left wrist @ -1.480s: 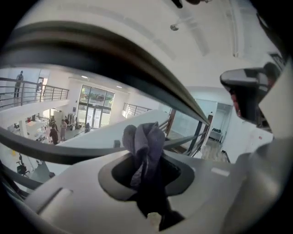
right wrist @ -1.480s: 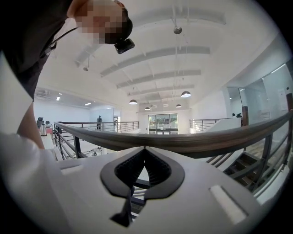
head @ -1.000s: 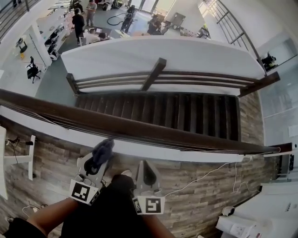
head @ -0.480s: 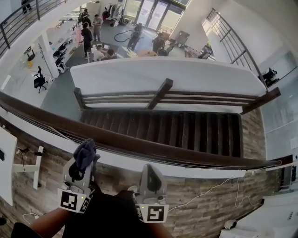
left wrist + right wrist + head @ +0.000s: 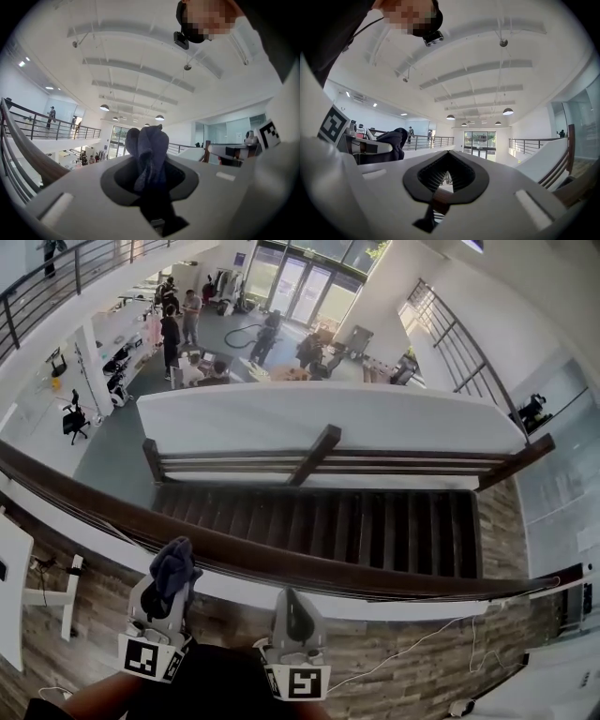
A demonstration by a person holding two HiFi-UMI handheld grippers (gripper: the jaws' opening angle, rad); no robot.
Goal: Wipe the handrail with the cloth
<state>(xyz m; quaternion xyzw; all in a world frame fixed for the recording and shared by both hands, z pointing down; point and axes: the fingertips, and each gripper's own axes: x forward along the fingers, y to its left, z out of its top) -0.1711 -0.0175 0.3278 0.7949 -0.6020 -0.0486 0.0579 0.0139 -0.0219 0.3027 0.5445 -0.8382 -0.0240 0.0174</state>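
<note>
Beside the dark handrail, the blue cloth stood up, pinched in the left tongs.
Right tongs were pressed together with nothing in them, near the left ones, over the wood floor.

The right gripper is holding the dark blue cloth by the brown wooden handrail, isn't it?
No, the left gripper holds the dark blue cloth by the brown wooden handrail; the left gripper view shows it between the jaws.
</note>
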